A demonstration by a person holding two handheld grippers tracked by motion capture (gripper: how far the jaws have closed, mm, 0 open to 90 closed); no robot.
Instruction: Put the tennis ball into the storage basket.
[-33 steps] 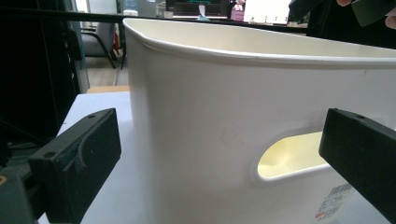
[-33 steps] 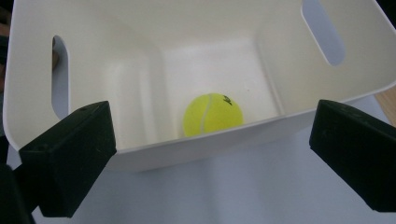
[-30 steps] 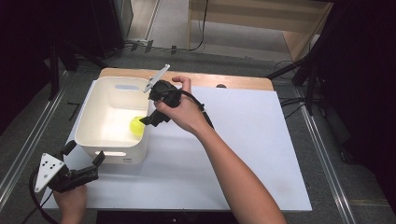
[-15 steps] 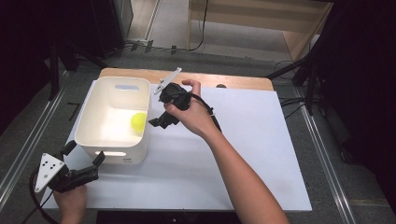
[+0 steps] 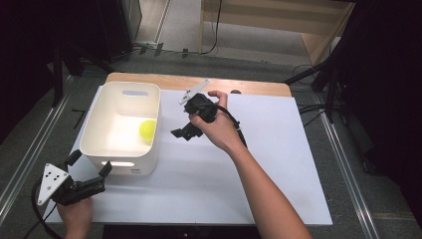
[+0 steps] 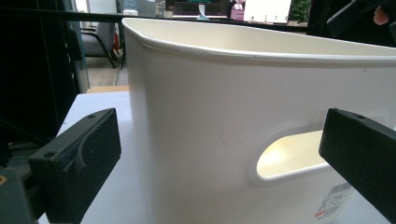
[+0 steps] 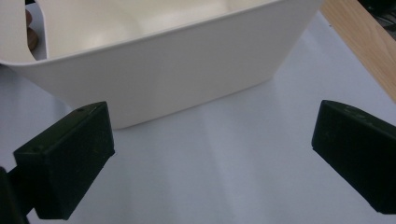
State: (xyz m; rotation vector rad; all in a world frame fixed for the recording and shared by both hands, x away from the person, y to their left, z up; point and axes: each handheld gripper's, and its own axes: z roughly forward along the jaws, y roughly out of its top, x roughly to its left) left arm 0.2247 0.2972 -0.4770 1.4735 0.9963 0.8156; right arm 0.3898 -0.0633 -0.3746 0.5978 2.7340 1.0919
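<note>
just past the tips of the left gripper (image 5: 88, 169) stands the white tub (image 5: 94, 129), with its near wall facing the jaws. from the left gripper view the wall of the tub (image 6: 196, 121) sits between the two black jaws, and the handle hole in that wall is close to the jaw on the right of that view. these jaws are spread wide and hold nothing. they are close to the wall, but i cannot tell if they touch it.

inside the tub, on the side away from the left gripper and close to the right gripper (image 5: 183, 132), lies the yellow ball (image 5: 147, 129). it rests on the floor of the tub by the wall.

beside that wall, outside the tub, the right gripper hangs over the white table (image 5: 278, 164). a hand (image 5: 216, 127) holds it. in the right gripper view its two jaws are far apart with only the white table between them, and the tub (image 7: 154, 70) is ahead of the tips. nothing is in these jaws. the ball and this gripper are apart, with the tub wall between them.
</note>
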